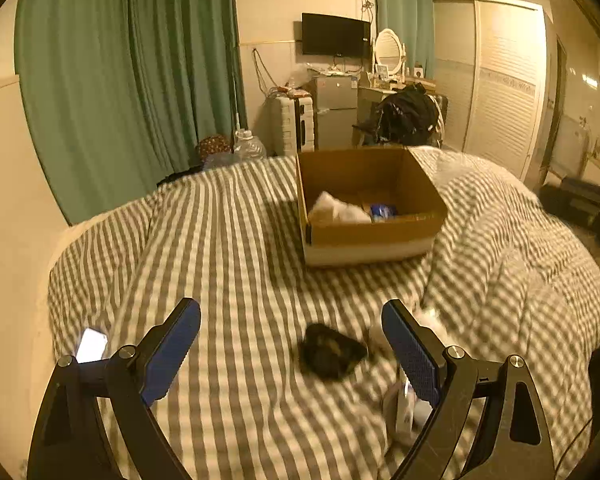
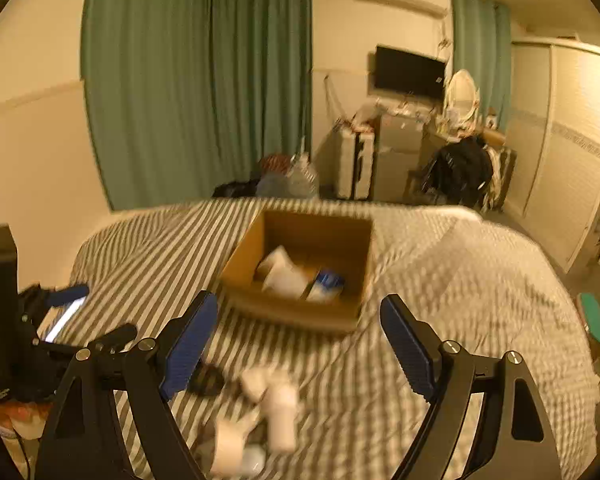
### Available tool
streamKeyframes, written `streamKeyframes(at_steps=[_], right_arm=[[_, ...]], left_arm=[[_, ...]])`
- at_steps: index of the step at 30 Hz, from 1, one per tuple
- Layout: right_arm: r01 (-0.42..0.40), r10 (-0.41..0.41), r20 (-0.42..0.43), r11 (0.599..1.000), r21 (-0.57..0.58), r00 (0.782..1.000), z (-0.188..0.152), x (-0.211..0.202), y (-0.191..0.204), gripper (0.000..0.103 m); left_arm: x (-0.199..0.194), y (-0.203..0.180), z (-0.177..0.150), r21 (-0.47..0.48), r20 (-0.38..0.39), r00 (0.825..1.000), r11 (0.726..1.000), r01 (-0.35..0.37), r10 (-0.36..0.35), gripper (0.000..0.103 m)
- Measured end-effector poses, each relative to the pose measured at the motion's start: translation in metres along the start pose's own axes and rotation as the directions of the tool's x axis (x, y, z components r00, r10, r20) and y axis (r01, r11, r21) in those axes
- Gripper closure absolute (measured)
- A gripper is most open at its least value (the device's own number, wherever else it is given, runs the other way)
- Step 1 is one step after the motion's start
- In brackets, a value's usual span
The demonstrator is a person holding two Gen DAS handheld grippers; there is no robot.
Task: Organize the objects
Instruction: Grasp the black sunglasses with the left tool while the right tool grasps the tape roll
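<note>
In left wrist view: left gripper [image 1: 291, 332] held low over striped bedspread [image 1: 228, 248], fingers spread wide, nothing btwn pads. Dark bundle [image 1: 331, 351] lies on bedspread btwn fingertips, nearer rt finger; untouched. White items [image 1: 404, 404] partly hidden behind rt finger; type unclear. Cardboard box [image 1: 370, 236] sits ahead, well apart, open top; holds white crumpled item [image 1: 336, 210] and blue-white item [image 1: 382, 211]. Lit phone [image 1: 92, 345] on bedspread just beside left finger.

In right wrist view: right gripper [image 2: 299, 330] also low over bedspread, fingers wide apart, empty. Box straight ahead, near fingertips; same white and blue-white contents inside. Blurred white bottles [image 2: 268, 412] scattered on bedspread below, btwn fingers. Dark bundle just beside left finger. Left gripper's body at frame's left edge, over phone. Green curtains [image 2: 196, 80] behind bed.
</note>
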State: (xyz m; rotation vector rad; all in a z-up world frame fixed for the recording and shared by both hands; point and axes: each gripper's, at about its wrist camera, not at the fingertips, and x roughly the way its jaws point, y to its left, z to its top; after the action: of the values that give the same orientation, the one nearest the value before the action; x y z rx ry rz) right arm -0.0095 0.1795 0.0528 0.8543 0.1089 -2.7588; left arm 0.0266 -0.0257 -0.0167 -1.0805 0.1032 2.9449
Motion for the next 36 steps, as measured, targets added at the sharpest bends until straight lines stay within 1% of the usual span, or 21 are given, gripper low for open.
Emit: streamKeyframes(at_steps=[3, 5, 8, 10, 13, 15, 18, 19, 20, 24, 25, 26, 28, 32, 36], right_arm=[[-0.013, 0.013, -0.046, 1.0, 0.001, 0.999, -0.033, 0.005, 0.013, 0.019], [-0.01, 0.01, -0.087, 1.0, -0.001, 0.996, -0.056, 0.013, 0.021, 0.019], [-0.024, 0.025, -0.171, 1.0, 0.009, 0.985, -0.088, 0.033, 0.029, 0.02], [-0.032, 0.039, -0.22, 0.999, 0.036, 0.975, -0.108, 0.044, 0.031, 0.02], [-0.045, 0.057, -0.273, 0.998, 0.048, 0.96, -0.128, 0.062, 0.037, 0.02], [-0.056, 0.068, -0.296, 0.997, 0.049, 0.953, -0.139, 0.071, 0.041, 0.02], [-0.077, 0.091, -0.317, 0.995, 0.057, 0.944, -0.145, 0.079, 0.044, 0.02], [-0.082, 0.096, -0.32, 0.995, 0.059, 0.943, -0.146, 0.08, 0.045, 0.023], [-0.087, 0.102, -0.324, 0.994, 0.062, 0.94, -0.146, 0.082, 0.044, 0.032], [-0.105, 0.126, -0.347, 0.991, 0.078, 0.93, -0.149, 0.091, 0.045, 0.055], [-0.113, 0.133, -0.35, 0.99, 0.079, 0.927, -0.15, 0.092, 0.046, 0.066], [-0.123, 0.144, -0.352, 0.989, 0.081, 0.925, -0.151, 0.092, 0.047, 0.074], [-0.136, 0.157, -0.338, 0.987, 0.086, 0.928, -0.15, 0.09, 0.048, 0.074], [-0.167, 0.195, -0.273, 0.978, 0.123, 0.942, -0.136, 0.076, 0.04, 0.074], [-0.152, 0.173, -0.199, 0.981, 0.116, 0.965, -0.116, 0.059, 0.03, 0.074]], left_arm=[[0.0, -0.006, -0.029, -0.016, -0.006, 0.999, 0.999, -0.033, 0.033, 0.009], [0.005, -0.008, -0.044, -0.021, -0.027, 0.999, 0.999, -0.046, 0.046, 0.009], [0.016, -0.008, -0.064, -0.023, -0.065, 0.997, 0.998, -0.054, 0.052, 0.009], [0.024, -0.006, -0.075, -0.021, -0.087, 0.994, 0.997, -0.068, 0.066, 0.009], [0.033, -0.001, -0.086, -0.033, -0.117, 0.99, 0.996, -0.078, 0.073, 0.009], [0.037, 0.002, -0.089, -0.05, -0.128, 0.99, 0.996, -0.068, 0.061, 0.009], [0.042, 0.003, -0.092, -0.058, -0.14, 0.989, 0.997, -0.06, 0.051, 0.009], [0.044, 0.002, -0.094, -0.058, -0.144, 0.988, 0.997, -0.058, 0.049, 0.009], [0.045, 0.002, -0.095, -0.056, -0.148, 0.988, 0.997, -0.056, 0.047, 0.009], [0.047, 0.001, -0.094, -0.057, -0.154, 0.987, 0.997, -0.047, 0.038, 0.009], [0.046, 0.002, -0.094, -0.059, -0.153, 0.988, 0.997, -0.045, 0.035, 0.009], [0.047, 0.001, -0.093, -0.06, -0.154, 0.987, 0.997, -0.044, 0.034, 0.009], [0.047, 0.0, -0.093, -0.061, -0.154, 0.987, 0.997, -0.049, 0.039, 0.009], [0.05, -0.002, -0.09, -0.062, -0.162, 0.986, 0.997, -0.042, 0.032, 0.009], [0.056, -0.007, -0.082, -0.063, -0.161, 0.987, 0.998, -0.027, 0.017, 0.009]])
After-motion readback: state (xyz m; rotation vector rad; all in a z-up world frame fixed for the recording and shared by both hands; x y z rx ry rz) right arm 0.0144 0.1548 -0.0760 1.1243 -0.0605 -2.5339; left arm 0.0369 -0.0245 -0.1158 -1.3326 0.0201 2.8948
